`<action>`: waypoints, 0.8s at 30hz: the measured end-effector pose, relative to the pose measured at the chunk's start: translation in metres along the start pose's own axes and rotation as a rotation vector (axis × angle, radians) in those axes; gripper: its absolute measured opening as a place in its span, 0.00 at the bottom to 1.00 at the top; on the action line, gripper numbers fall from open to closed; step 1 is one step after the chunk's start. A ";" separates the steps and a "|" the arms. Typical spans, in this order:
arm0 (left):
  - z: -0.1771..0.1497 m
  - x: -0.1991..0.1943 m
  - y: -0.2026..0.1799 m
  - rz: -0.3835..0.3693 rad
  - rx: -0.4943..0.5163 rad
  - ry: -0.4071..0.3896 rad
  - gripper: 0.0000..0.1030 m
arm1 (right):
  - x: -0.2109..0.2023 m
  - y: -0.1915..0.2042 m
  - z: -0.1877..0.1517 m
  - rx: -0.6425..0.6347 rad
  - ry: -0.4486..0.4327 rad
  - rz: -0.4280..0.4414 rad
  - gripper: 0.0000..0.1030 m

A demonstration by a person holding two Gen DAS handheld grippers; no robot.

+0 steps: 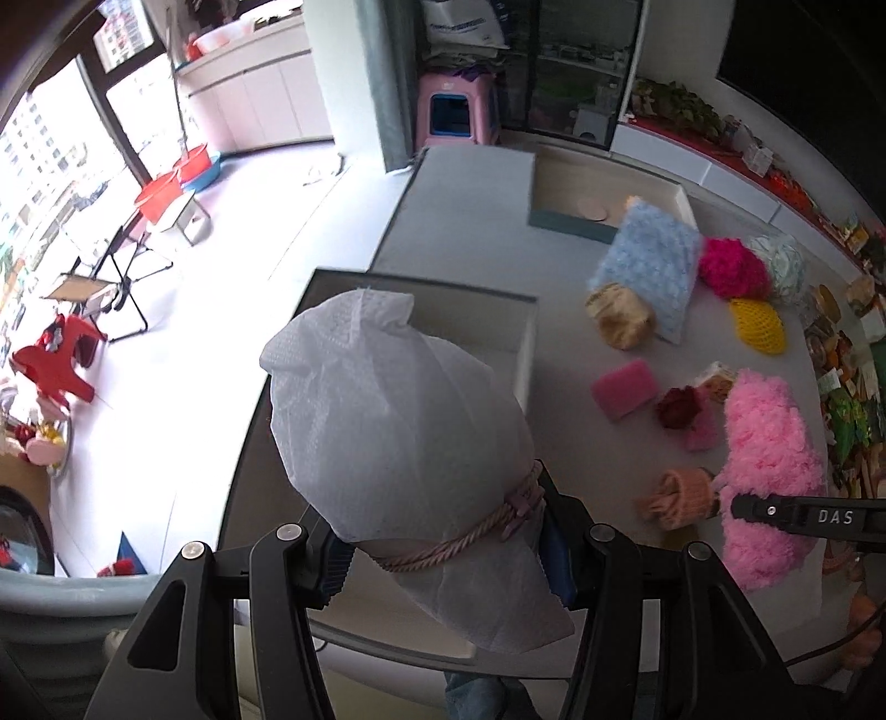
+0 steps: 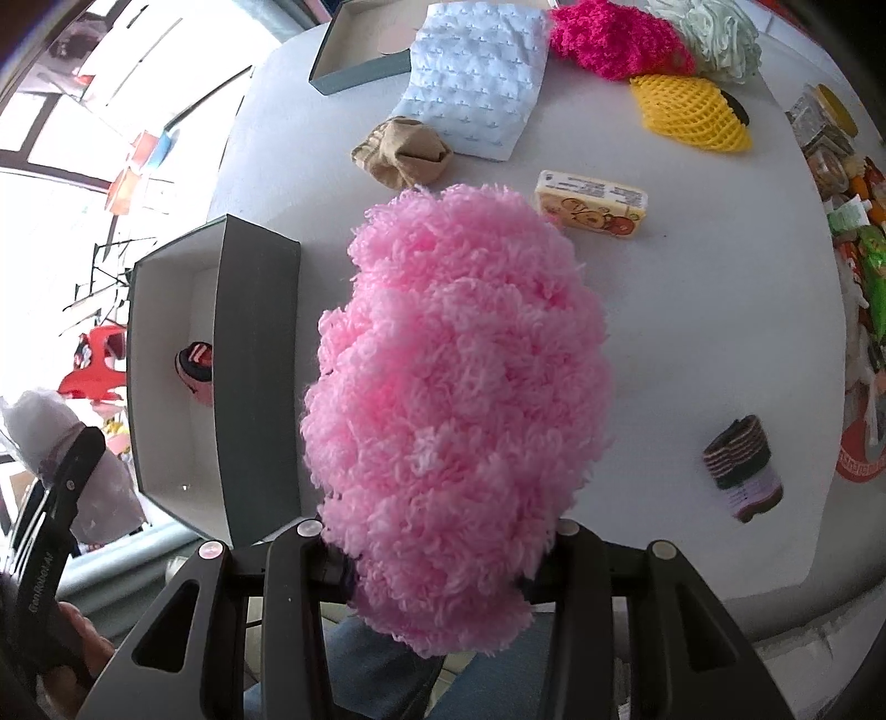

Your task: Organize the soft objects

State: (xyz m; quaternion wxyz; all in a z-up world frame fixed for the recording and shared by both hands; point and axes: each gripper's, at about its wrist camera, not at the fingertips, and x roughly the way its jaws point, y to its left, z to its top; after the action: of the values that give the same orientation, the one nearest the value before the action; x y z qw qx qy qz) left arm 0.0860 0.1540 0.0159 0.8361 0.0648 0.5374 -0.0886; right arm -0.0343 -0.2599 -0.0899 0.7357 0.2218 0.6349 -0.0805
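My left gripper [image 1: 443,545] is shut on a white fabric pouch [image 1: 398,421] tied with a pink cord, held over the near grey box [image 1: 520,354]. My right gripper [image 2: 437,559] is shut on a fluffy pink yarn bundle [image 2: 459,399], held above the table beside that box [image 2: 255,360]. The same bundle [image 1: 769,471] and right gripper [image 1: 797,515] show in the left wrist view. The pouch [image 2: 50,432] shows at the left edge of the right wrist view. A small striped item [image 2: 195,372] lies inside the box.
On the white table [image 2: 692,310] lie a blue pad [image 2: 476,72], beige sock [image 2: 401,149], magenta yarn [image 2: 614,39], pale green yarn [image 2: 714,39], yellow foam net [image 2: 692,113], tissue pack [image 2: 590,202], striped sock roll [image 2: 742,465], and a second box [image 2: 354,61]. Clutter lines the right edge.
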 end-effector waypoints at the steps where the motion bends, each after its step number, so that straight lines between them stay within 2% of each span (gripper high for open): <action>1: 0.000 0.002 0.010 -0.003 -0.013 0.006 0.55 | 0.002 0.003 0.000 0.004 0.000 -0.004 0.44; 9: -0.006 0.032 0.081 -0.010 -0.131 0.061 0.55 | 0.012 0.053 0.003 -0.022 0.014 -0.047 0.44; 13: -0.006 0.047 0.094 -0.017 -0.158 0.081 0.55 | 0.018 0.095 0.009 -0.089 0.020 -0.058 0.44; 18: -0.004 0.059 0.103 -0.033 -0.161 0.096 0.55 | 0.022 0.151 0.015 -0.195 0.017 -0.033 0.44; 24: -0.004 0.076 0.106 -0.039 -0.160 0.126 0.55 | 0.035 0.200 0.021 -0.284 0.029 -0.030 0.44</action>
State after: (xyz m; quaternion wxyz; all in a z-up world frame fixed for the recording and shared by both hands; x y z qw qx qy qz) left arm 0.1363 0.2523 -0.0535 0.8013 -0.0073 0.5955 -0.0576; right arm 0.0704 -0.0858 -0.0769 0.7491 0.1072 0.6537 0.0023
